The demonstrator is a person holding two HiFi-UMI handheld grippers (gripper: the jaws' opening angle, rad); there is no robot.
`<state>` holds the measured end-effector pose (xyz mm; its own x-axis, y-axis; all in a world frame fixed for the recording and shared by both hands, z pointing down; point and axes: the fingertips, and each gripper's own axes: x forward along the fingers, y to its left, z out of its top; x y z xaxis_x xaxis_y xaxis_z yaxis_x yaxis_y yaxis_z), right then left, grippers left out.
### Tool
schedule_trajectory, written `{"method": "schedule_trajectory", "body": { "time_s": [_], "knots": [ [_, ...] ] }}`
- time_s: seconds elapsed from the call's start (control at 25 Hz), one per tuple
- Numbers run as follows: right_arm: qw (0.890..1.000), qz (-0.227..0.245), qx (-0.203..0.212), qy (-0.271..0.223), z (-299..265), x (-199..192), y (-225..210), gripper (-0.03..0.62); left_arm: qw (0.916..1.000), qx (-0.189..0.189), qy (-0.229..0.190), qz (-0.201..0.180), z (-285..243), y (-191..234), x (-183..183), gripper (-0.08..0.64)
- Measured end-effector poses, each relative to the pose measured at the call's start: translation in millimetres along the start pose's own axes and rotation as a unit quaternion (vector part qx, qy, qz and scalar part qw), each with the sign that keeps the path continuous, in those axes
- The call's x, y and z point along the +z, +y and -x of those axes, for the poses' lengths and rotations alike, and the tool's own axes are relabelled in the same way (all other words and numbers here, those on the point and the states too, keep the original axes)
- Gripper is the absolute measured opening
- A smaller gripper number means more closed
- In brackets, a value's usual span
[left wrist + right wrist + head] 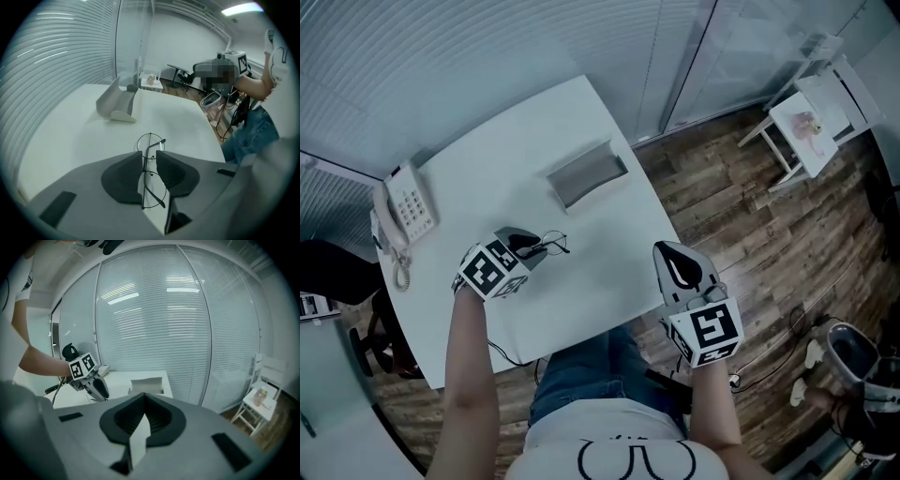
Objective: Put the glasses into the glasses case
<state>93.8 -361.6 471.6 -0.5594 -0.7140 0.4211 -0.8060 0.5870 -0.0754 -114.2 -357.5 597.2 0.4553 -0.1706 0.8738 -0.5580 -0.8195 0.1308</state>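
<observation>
Thin wire-rimmed glasses (551, 244) lie folded on the white table (487, 169). My left gripper (530, 248) points steeply down over them. In the left gripper view the glasses (151, 140) run between the two dark pads of the left gripper (146, 153). A narrow strip of table still shows beside the frame, so the jaws are open around them. The open grey glasses case (586, 175) sits farther back on the table (116, 103). My right gripper (667, 248) hangs off the table's right edge. Its tips (143, 395) meet on nothing, facing the case (146, 384).
A white desk telephone (405, 211) sits at the table's left edge. A small white stand (811, 122) is on the wood floor at the far right. Blinds and glass walls close the far side. A person's torso and legs are at the near table edge.
</observation>
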Motion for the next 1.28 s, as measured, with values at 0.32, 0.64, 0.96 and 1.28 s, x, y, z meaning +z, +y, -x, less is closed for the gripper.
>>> {"method": "schedule_trajectory", "body": {
  "time_s": [0.32, 0.64, 0.96, 1.28],
  "knots": [
    [1.000, 0.016, -0.013, -0.004, -1.4, 10.7, -8.3, 0.011, 0.9999, 0.001, 0.001, 0.017, -3.6, 3.7, -6.4, 0.029],
    [0.999, 0.026, -0.009, -0.026, 3.2, 33.1, 2.4, 0.011, 0.9967, 0.050, -0.062, 0.011, 38.1, 14.6, 22.4, 0.023],
    [0.998, 0.032, -0.008, -0.050, 14.5, 53.6, 14.1, 0.011, 0.9897, 0.103, -0.093, -0.034, 77.7, 26.6, 67.5, 0.023],
    [0.998, 0.025, -0.026, -0.054, 18.2, 54.9, 9.1, 0.011, 0.9865, 0.120, -0.097, -0.054, 54.9, 47.5, 108.2, 0.023]
  ]
}}
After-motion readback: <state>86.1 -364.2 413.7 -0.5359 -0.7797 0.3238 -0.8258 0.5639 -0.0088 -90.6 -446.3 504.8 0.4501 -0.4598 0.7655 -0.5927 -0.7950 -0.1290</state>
